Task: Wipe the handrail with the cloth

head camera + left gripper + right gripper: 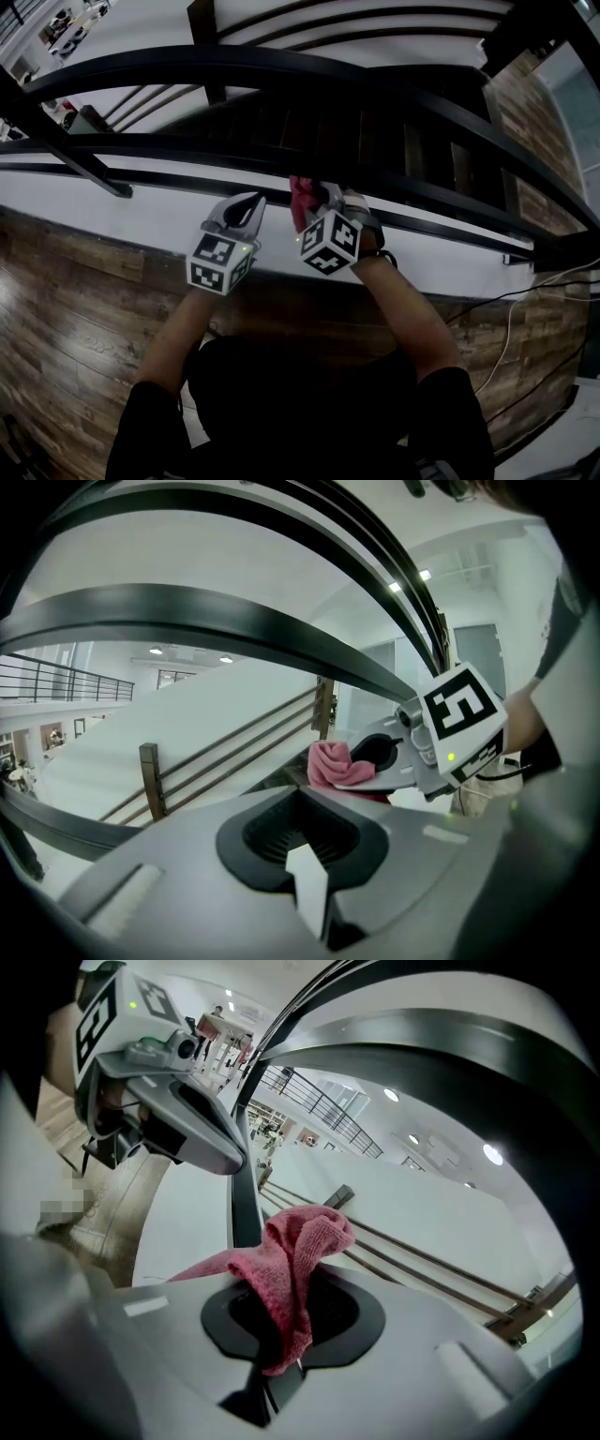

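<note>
A black handrail (281, 67) curves across the top, with thinner black rails (159, 145) below it. My right gripper (319, 197) is shut on a pink cloth (301, 200), which it holds up at the lower rails. Whether the cloth touches a rail, I cannot tell. In the right gripper view the cloth (296, 1258) bunches out of the pinched jaws, under the wide rail (469, 1049). My left gripper (246, 208) hangs just left of it, shut on nothing. The left gripper view has the cloth (328, 763) in the right gripper (380, 761), under the rail (234, 630).
A white ledge (112, 220) runs under the railing, with wood-plank floor (66, 319) on my side. Dark stair treads (375, 131) drop away beyond the rails. A slanted black post (70, 150) stands at the left. Cables (525, 309) trail over the floor at the right.
</note>
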`<state>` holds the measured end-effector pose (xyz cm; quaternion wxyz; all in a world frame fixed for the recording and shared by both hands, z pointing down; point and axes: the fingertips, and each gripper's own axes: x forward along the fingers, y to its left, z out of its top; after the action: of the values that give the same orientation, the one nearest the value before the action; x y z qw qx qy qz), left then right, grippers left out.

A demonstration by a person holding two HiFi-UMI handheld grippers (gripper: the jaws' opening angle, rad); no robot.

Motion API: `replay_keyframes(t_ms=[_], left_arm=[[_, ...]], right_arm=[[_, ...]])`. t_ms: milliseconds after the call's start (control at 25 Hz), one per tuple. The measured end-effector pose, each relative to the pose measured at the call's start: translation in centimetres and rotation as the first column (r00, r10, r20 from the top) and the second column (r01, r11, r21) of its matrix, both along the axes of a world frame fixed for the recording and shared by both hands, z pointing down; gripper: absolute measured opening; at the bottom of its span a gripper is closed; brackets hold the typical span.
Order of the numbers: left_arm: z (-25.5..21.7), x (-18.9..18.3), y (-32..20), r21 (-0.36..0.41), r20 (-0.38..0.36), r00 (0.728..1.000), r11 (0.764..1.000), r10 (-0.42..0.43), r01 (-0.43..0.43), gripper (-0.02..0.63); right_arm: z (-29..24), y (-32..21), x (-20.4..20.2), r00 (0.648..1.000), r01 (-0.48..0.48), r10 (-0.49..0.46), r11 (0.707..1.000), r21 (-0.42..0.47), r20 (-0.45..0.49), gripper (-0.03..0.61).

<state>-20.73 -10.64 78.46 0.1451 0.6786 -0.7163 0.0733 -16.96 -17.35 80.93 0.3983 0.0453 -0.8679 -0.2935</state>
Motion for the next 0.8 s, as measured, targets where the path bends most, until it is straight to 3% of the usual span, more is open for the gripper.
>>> replay_keyframes(t_ms=[160,280,480,640,800], left_arm=[[-0.7,2.3,-1.3,-0.049,0.119,0.989,0.995,0.089,-0.083,-0.002],[-1.2,4.7,-2.9,-0.089,0.158,0.979,0.989,0.129,-0.116,-0.002],[-1.6,8.7,-5.7,-0.151,0.227,0.958,0.978,0.176,-0.144,-0.002],[-1.8,9.6,-6.5,-0.140,0.198,0.977,0.988,0.084,-0.057,-0.002],[-0.9,10.0,-7.1,-0.148,0.083,0.996,0.988,-0.023,0.035,-0.002]], right_arm=[[0.1,-2.0,3.2,1.000,0.006,-0.006,1.000,0.013,-0.019,0.046],[0.0,-3.5,4.9,1.000,-0.012,0.012,0.999,-0.042,0.001,0.046],[0.1,-4.3,6.5,0.999,0.053,-0.053,0.999,-0.010,-0.013,0.046],[-0.2,-5.0,7.6,0.998,0.054,-0.052,0.998,-0.044,0.032,0.046],[-0.4,-5.6,8.7,0.997,0.073,-0.071,0.996,-0.054,0.043,0.046]])
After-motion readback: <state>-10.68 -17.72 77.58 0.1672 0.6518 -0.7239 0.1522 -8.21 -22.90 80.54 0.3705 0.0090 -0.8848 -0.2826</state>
